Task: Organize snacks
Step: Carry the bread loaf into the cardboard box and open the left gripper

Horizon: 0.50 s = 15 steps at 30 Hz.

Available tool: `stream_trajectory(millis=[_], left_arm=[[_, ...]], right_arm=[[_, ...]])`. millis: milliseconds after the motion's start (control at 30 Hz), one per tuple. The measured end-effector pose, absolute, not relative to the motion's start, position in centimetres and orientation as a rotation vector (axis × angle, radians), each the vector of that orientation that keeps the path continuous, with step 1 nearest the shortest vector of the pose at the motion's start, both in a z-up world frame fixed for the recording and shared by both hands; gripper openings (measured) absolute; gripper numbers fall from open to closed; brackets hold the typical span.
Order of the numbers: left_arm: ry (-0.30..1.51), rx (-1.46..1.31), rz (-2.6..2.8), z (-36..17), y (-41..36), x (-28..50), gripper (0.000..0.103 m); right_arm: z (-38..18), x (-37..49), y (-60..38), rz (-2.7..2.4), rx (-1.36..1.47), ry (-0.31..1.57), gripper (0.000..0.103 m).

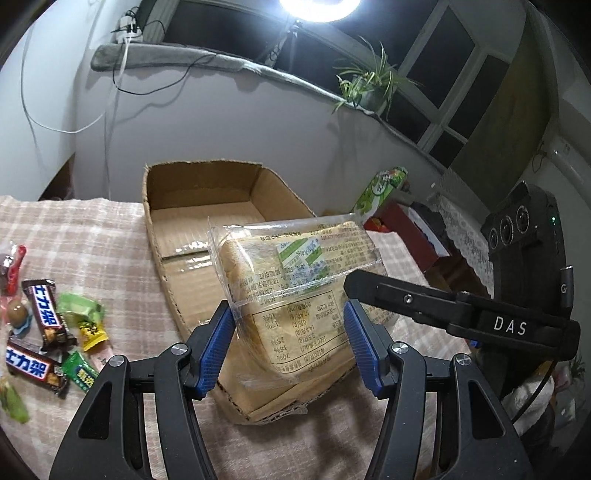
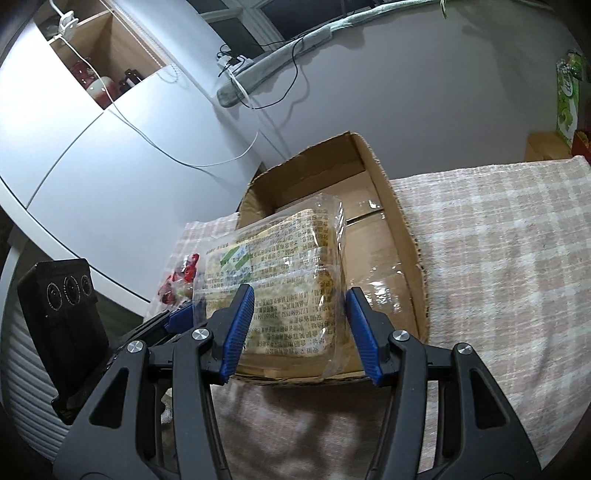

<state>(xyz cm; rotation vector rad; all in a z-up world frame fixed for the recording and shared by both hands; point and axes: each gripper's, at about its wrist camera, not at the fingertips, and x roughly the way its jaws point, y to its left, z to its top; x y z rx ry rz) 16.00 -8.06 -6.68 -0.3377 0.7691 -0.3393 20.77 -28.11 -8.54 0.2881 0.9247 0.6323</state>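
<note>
A home, probably a living room or bedroom. A checked cloth [image 1: 92,236] covers the table, a potted plant [image 1: 369,86] stands on the windowsill under dark panes, and a power strip [image 1: 129,31] trails cables down the wall. A cupboard niche [image 2: 107,62] holds what look like small ornaments.

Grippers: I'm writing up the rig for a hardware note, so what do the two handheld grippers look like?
Both the left gripper and right gripper have black angular linkage arms with silver pivot bolts and ribbed blue finger pads. Seen from the left wrist, the right gripper's body carries white "DAS" lettering and a black camera block with round lenses.
</note>
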Motion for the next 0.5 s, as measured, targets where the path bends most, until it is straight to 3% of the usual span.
stream_trajectory(millis=[500], left_arm=[[0.756, -0.218, -0.252, -5.9, -8.5, 15.9, 0.059]], right_arm=[[-7.1, 20.4, -28.3, 0.575, 0.224, 0.879, 0.055]])
